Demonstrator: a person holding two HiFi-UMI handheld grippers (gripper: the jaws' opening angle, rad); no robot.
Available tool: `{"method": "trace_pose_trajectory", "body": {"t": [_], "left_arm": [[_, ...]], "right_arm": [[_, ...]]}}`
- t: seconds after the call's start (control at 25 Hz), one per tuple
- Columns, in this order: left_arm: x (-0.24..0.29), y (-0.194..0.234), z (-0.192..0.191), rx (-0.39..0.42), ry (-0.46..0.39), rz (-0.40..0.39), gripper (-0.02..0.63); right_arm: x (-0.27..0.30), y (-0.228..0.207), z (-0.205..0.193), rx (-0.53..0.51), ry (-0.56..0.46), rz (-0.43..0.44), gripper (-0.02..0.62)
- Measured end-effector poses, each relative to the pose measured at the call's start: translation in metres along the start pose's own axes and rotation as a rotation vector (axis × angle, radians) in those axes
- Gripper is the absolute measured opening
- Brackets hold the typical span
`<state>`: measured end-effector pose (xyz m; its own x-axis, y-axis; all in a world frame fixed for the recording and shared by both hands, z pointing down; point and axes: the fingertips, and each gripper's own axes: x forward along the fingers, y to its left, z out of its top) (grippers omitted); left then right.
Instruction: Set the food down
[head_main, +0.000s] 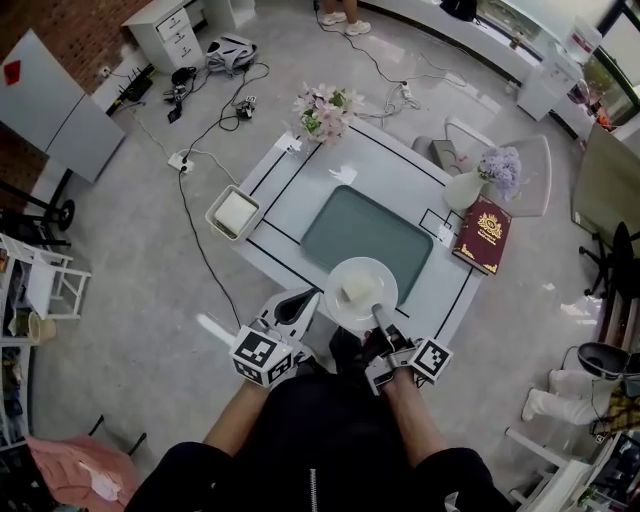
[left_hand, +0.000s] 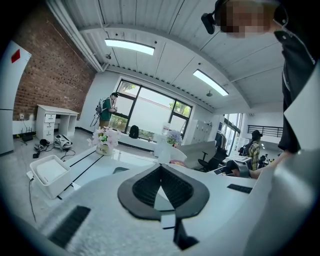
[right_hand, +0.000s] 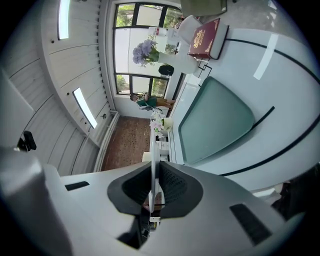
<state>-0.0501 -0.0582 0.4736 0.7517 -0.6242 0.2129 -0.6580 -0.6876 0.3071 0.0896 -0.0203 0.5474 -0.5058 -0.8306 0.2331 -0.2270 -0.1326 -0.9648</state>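
The food (head_main: 357, 290), a pale block, sits in the middle of a round white plate (head_main: 381, 273). The plate is at the near edge of the white table (head_main: 300, 190), and its far side overlaps the near corner of the green mat (head_main: 365, 230). Whether the plate touches the table I cannot tell.

The right gripper (head_main: 378, 318) holds the plate by its near rim. In the right gripper view the rim (right_hand: 153, 145) runs edge-on between the two dark pads, which are clamped on it. The left gripper (head_main: 295, 305) is just left of the plate and apart from it. In the left gripper view its pads meet at the tips with nothing between them.

A dark red book (head_main: 484, 235) lies at the table's right edge. A white vase of purple flowers (head_main: 500, 168) stands just beyond it. A pot of pink flowers (head_main: 325, 110) stands at the far corner. A white tray (head_main: 233, 213) sits just beside the table's left edge.
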Motion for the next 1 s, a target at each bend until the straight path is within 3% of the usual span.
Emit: {"method": "trace_pose_trajectory", "body": {"t": [0.36, 0.56, 1.0], "left_arm": [[0.050, 0.001, 0.009, 0.011, 0.043, 0.054, 0.005], [0.072, -0.006, 0.007, -0.005, 0.056, 0.090, 0.005], [0.105, 0.008, 0.012, 0.000, 0.078, 0.076, 0.005]], "right_arm": [[0.026, -0.007, 0.054, 0.030, 0.047, 0.012, 0.026], [0.032, -0.015, 0.086, -0.012, 0.094, 0.006, 0.026], [0.048, -0.021, 0.129, -0.006, 0.047, 0.012, 0.026]]}}
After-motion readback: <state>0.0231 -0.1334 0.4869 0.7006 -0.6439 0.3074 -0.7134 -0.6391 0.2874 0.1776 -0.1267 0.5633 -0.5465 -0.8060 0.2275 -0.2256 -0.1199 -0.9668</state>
